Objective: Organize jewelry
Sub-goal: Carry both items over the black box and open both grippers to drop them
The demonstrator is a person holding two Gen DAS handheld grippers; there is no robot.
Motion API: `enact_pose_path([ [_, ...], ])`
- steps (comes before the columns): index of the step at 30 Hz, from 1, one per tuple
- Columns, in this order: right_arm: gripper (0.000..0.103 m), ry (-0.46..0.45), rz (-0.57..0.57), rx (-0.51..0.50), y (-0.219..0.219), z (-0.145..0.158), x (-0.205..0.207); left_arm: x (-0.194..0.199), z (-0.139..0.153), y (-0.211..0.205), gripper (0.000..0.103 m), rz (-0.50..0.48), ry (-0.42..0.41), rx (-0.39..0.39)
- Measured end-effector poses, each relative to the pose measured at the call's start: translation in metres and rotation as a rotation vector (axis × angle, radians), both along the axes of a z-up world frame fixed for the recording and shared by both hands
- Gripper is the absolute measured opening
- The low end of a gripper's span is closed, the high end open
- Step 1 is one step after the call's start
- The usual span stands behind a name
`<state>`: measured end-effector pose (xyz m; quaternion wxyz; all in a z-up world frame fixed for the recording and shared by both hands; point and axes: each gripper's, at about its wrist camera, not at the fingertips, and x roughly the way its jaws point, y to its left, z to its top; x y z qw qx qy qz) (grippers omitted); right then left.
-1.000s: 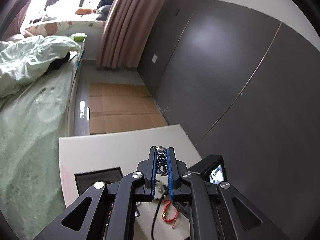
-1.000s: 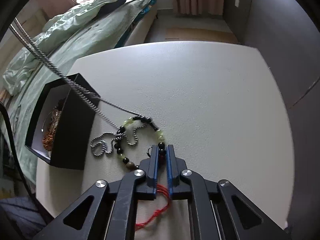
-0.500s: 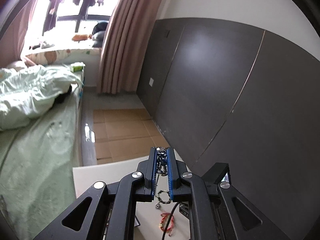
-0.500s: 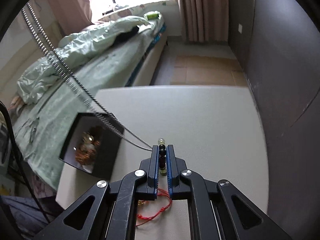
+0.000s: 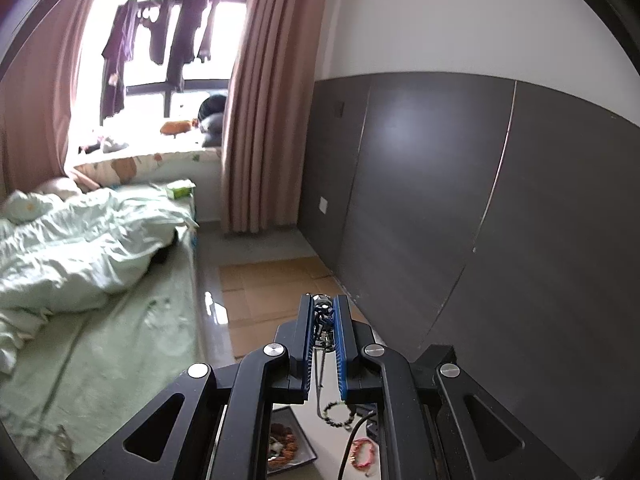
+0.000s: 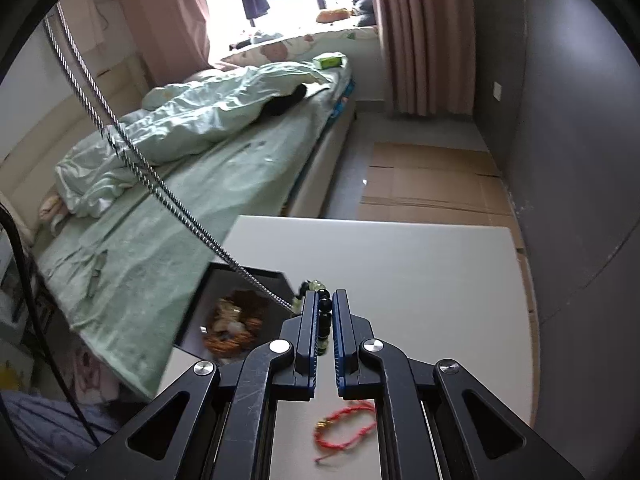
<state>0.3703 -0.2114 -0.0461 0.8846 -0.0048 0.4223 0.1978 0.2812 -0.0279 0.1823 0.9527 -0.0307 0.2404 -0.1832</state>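
My left gripper (image 5: 323,312) is shut on a silver chain necklace (image 5: 320,354), held high above the table; the chain hangs down to a beaded bracelet (image 5: 338,414). In the right wrist view the chain (image 6: 160,184) runs taut from the upper left down to my right gripper (image 6: 323,312), which is shut on the green-and-black beaded bracelet (image 6: 316,286), lifted above the white table (image 6: 420,280). A black jewelry box (image 6: 236,316) with amber beads inside sits below left of it. A red string bracelet (image 6: 344,426) lies on the table under the right gripper.
The bed with green bedding (image 6: 192,168) lies left of the table. A dark panelled wall (image 5: 480,220) stands on the right. Cardboard sheets (image 6: 432,184) cover the floor beyond the table. A black cable (image 6: 36,320) hangs at the left.
Both grippers rose well above the table. The left lifted the chain higher and it pulled taut. The right lifted the beaded bracelet off the table; the red bracelet stayed down.
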Motion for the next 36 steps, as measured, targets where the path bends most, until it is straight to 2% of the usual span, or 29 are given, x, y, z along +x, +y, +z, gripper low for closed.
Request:
enact_pose_path([
  [8, 0.007, -0.007, 0.070, 0.040, 0.042, 0.007, -0.003, -0.011, 0.020, 0.010, 0.010, 0.034, -0.039, 0.043],
  [17, 0.007, 0.011, 0.128, 0.081, 0.078, 0.000, -0.001, -0.002, 0.007, 0.030, 0.010, 0.079, -0.014, 0.053],
  [21, 0.008, 0.090, 0.142, 0.088, 0.089, -0.020, 0.010, 0.003, 0.002, 0.034, 0.010, 0.088, -0.007, 0.058],
  [23, 0.012, 0.136, 0.127, 0.110, 0.086, -0.033, 0.016, 0.005, 0.002, 0.032, 0.010, 0.088, -0.007, 0.065],
  [25, 0.025, 0.145, 0.096, 0.136, 0.076, -0.040, 0.017, 0.008, 0.000, 0.028, 0.010, 0.086, -0.005, 0.073],
  [36, 0.035, 0.116, -0.022, 0.243, 0.005, -0.051, -0.002, 0.031, -0.042, 0.006, 0.010, 0.046, 0.076, 0.105],
])
